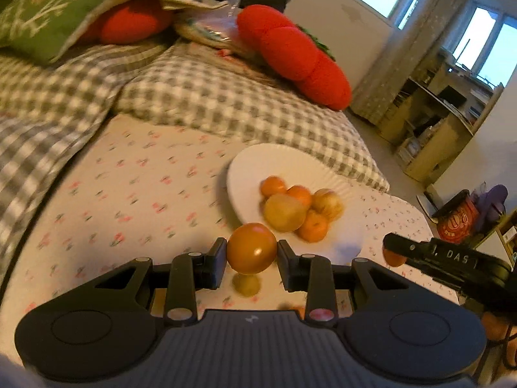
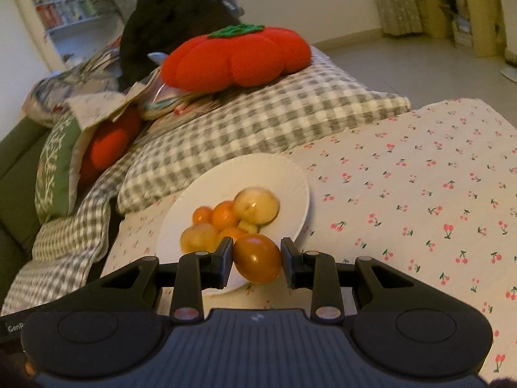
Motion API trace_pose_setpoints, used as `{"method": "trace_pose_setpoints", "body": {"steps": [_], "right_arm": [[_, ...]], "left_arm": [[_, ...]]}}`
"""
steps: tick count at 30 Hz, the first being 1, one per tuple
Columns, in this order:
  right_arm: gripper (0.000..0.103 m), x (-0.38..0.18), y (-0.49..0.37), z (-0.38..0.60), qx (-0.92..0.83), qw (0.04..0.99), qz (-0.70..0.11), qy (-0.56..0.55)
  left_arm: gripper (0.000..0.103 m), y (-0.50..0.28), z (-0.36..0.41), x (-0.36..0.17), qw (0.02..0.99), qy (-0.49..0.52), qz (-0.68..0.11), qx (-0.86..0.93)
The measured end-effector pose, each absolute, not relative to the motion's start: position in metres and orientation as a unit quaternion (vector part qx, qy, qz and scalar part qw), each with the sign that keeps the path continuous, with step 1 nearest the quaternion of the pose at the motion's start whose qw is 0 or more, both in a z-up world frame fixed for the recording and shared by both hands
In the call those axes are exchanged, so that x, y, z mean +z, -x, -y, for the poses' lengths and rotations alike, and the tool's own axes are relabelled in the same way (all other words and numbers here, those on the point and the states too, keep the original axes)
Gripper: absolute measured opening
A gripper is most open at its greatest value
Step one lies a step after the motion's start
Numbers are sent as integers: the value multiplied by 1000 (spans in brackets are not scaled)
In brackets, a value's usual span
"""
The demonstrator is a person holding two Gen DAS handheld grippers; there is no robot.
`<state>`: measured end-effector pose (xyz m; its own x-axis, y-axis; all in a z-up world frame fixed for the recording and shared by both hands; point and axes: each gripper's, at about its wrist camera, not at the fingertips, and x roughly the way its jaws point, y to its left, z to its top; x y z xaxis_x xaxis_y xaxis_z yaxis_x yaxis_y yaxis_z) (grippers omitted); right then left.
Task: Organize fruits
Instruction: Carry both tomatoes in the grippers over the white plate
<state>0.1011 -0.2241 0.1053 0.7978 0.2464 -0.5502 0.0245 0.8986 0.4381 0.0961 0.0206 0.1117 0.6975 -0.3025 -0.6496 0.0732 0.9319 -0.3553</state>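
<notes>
Left gripper [image 1: 251,260]: pads closed against both sides of a round orange fruit [image 1: 251,248], held clear of the cherry-print sheet [image 1: 135,174]; small yellowish fruit [image 1: 246,284] lying below it on the sheet.

Right gripper [image 2: 257,258]: clamped on an orange-brown fruit [image 2: 257,258], poised at near rim of white plate [image 2: 284,174].

On plate: pile of small oranges [image 2: 224,215] and yellow-green apples [image 2: 256,205], touching one another; count uncertain, frames blurred.

Plate resting on sheet, just beside grey checked pillow [image 2: 258,119]. Red tomato-shaped cushion [image 2: 236,58] atop that pillow. Green patterned cushion [image 1: 55,9] far left.

Right gripper's finger [image 1: 416,249] entering left view at right edge, something orange behind its tip, possibly the held fruit.
</notes>
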Motion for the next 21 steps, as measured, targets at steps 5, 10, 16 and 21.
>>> {"method": "trace_pose_setpoints", "body": {"steps": [5, 10, 16, 21], "right_arm": [[29, 103, -118, 214, 59, 935, -296, -187], [29, 94, -134, 211, 70, 936, -299, -173], [29, 87, -145, 217, 75, 928, -310, -192], [29, 81, -150, 217, 80, 920, -321, -210]], "left_arm": [[27, -129, -10, 108, 907, 160, -377, -100], [27, -156, -11, 100, 905, 181, -373, -96], [27, -180, -6, 86, 901, 184, -377, -107], [27, -192, -4, 76, 901, 179, -380, -111]]}}
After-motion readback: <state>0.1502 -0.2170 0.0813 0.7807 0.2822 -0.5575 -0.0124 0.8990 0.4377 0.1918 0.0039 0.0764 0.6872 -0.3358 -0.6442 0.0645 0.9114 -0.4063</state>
